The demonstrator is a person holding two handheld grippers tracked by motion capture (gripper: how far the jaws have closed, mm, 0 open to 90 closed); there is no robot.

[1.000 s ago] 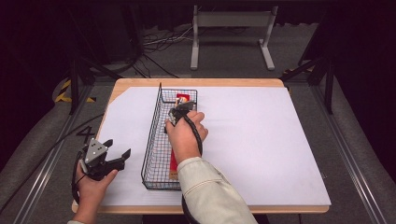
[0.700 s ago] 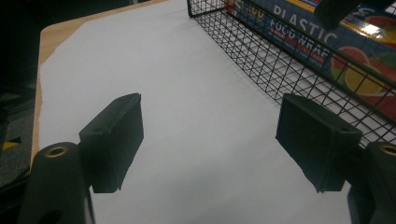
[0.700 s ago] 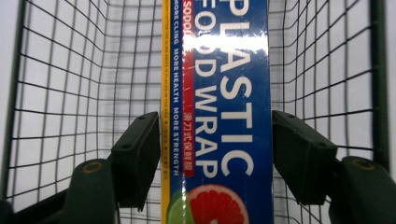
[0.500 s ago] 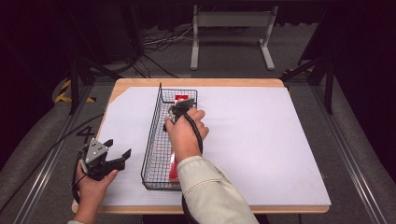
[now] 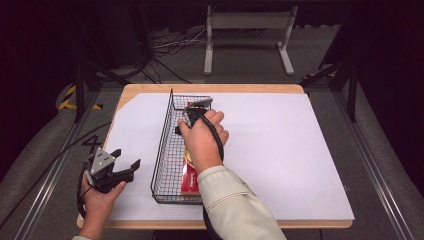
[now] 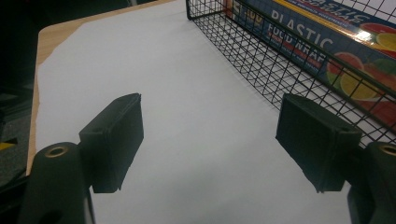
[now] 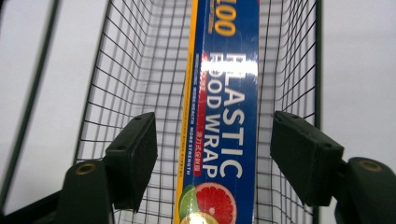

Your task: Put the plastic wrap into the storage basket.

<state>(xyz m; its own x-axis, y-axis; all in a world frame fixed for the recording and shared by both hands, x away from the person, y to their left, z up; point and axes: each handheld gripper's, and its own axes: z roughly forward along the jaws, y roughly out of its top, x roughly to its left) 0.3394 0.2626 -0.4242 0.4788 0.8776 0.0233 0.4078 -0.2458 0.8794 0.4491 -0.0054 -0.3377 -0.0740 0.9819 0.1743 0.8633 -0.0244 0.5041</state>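
Blue plastic wrap box [image 7: 227, 112] now released, right gripper [image 7: 219, 154] higher, open

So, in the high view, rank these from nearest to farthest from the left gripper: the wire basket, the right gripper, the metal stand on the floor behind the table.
1. The wire basket: its near left wall stands just to the right of the left gripper.
2. The right gripper: over the basket's far half, up and right.
3. The metal stand: on the floor beyond the table's far edge.

A blue plastic wrap box [image 7: 224, 116] with citrus pictures lies in a black wire basket [image 5: 165, 150].
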